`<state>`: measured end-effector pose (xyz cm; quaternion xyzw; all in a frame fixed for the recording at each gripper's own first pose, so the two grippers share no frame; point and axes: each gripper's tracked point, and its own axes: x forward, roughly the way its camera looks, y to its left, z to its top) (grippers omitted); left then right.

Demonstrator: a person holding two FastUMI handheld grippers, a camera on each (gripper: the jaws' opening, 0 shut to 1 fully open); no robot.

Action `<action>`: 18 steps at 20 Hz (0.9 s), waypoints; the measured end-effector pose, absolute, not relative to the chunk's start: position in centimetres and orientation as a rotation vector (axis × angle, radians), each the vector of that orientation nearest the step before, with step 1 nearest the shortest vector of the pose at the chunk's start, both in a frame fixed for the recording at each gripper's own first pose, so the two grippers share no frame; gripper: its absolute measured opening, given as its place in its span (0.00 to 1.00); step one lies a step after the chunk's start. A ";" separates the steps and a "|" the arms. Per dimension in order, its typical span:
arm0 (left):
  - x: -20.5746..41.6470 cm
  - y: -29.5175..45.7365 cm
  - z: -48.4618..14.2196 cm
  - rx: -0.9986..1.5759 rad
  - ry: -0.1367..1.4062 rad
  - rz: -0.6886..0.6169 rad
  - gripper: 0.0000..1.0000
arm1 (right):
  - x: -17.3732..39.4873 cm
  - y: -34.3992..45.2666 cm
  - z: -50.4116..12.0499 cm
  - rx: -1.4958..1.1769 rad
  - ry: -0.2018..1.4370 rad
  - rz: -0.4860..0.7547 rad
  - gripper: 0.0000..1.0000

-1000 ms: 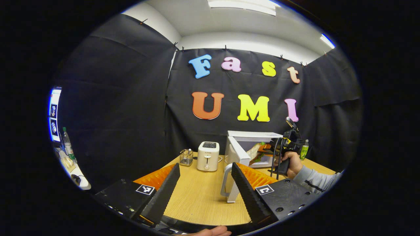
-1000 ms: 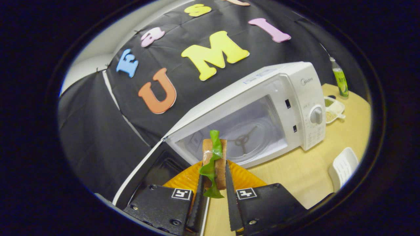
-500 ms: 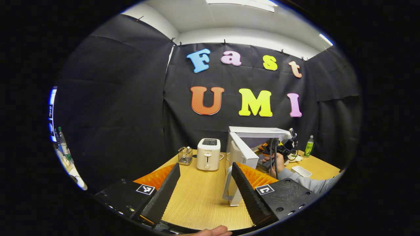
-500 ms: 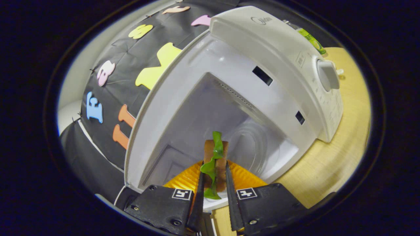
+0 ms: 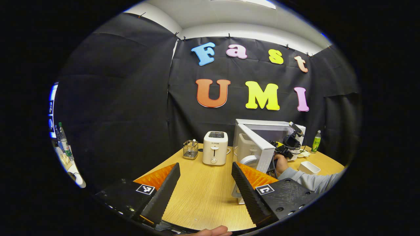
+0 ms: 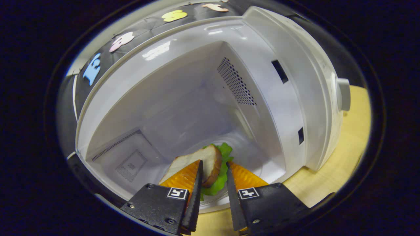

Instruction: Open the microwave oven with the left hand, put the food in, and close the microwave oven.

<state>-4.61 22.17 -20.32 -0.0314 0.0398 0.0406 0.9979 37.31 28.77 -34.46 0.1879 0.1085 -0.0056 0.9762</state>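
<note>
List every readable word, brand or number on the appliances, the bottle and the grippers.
No text can be quoted with certainty.
Toaster: a brand word on the front, too small to read surely.
Green bottle: the label is too small.
Microwave: the panel markings by the knob are blurred.
Left gripper and right gripper: square markers, patterns only.

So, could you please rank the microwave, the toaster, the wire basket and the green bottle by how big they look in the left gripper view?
1. microwave, door open
2. toaster
3. wire basket and green bottle look about alike; the bottle stands farther off, so I won't rank them.
</note>
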 end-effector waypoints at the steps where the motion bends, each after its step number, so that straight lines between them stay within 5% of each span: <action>1: -4.6 22.4 -20.4 -0.064 0.076 0.086 0.95 | 37.3 28.4 -34.2 0.310 0.204 -0.031 0.43; 3: -4.5 22.8 -20.7 -0.059 0.073 0.094 0.95 | 36.8 28.3 -33.5 0.216 0.189 -0.033 0.54; 4: -4.5 22.9 -20.8 -0.057 0.072 0.093 0.84 | 36.4 28.7 -33.3 0.202 0.193 -0.016 0.67; 5: -4.7 22.9 -20.9 -0.054 0.072 0.091 0.84 | 36.0 28.8 -33.0 0.189 0.195 -0.003 0.65; 6: -4.8 22.9 -21.0 -0.050 0.072 0.092 0.84 | 35.6 28.9 -32.6 0.180 0.195 0.008 0.81; 7: -5.0 23.1 -21.2 -0.045 0.072 0.096 0.84 | 35.2 29.0 -32.2 0.171 0.192 0.023 0.79; 10: -5.3 23.1 -21.4 -0.038 0.059 0.096 0.84 | 33.6 28.5 -30.8 0.096 0.179 0.032 0.97; 11: -5.4 23.1 -21.4 -0.047 0.052 0.092 0.95 | 32.9 28.5 -30.2 0.068 0.168 0.042 0.97; 14: -5.0 22.4 -22.3 -0.069 0.056 0.055 0.95 | 29.5 29.1 -28.7 0.049 0.174 0.124 0.97; 15: -4.9 22.5 -22.5 -0.071 0.056 0.047 0.83 | 28.3 28.9 -28.0 0.042 0.166 0.141 0.98; 16: -4.7 22.5 -22.6 -0.072 0.053 0.043 0.95 | 27.0 28.5 -27.2 0.026 0.157 0.150 0.97; 18: -4.0 22.6 -22.9 -0.068 0.046 0.037 0.94 | 24.2 27.8 -25.6 0.005 0.134 0.177 0.97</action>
